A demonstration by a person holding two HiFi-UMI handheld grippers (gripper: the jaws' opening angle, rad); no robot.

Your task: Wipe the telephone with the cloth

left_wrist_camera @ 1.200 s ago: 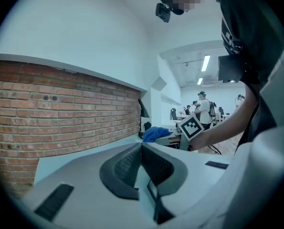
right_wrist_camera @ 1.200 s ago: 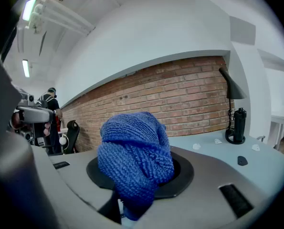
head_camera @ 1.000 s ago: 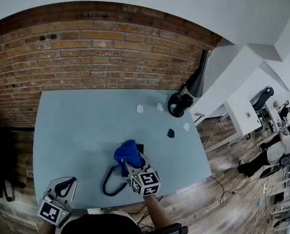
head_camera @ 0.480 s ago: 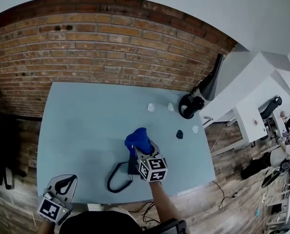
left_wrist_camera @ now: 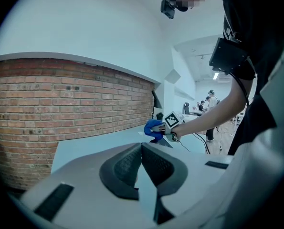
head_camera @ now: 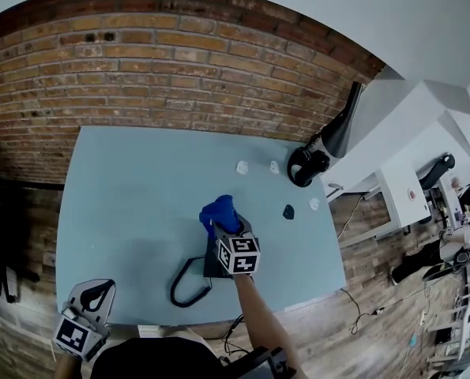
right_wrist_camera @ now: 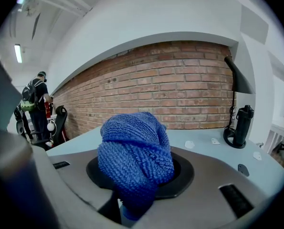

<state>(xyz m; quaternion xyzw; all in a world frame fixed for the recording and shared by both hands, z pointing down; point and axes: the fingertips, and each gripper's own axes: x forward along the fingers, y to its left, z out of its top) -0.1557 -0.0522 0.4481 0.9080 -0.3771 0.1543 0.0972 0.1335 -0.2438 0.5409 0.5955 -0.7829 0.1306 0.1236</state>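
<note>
Clamping a bunched blue knitted cloth [right_wrist_camera: 134, 156], the right gripper [head_camera: 231, 230] has its jaws closed tight on the wad, so a rounded pad of fabric sticks out past the tips. That grip seems meant to offer a soft face for rubbing while the hard jaws stay clear of the surface. In the head view the cloth sits over the far end of the black telephone [head_camera: 209, 265], which lies on the pale blue-grey table [head_camera: 132, 196] near its front edge, its black looped cord [head_camera: 189, 284] trailing off to the left. The gripper and its marker cube cover most of the telephone, so whether the cloth is pressing on it or hanging just above cannot be told.

By the table's near left corner, well apart from the telephone, the left gripper [left_wrist_camera: 142, 147] has its jaws brought together with nothing between them. It appears parked out of the way, since one gripper is enough for wiping. As nothing steadies the telephone, a hard push could slide it or drag the cord, so light strokes look wise.

Some small white scraps [head_camera: 242, 166] and a black desk lamp [head_camera: 321, 144] stand toward the far right, clear of the work
</note>
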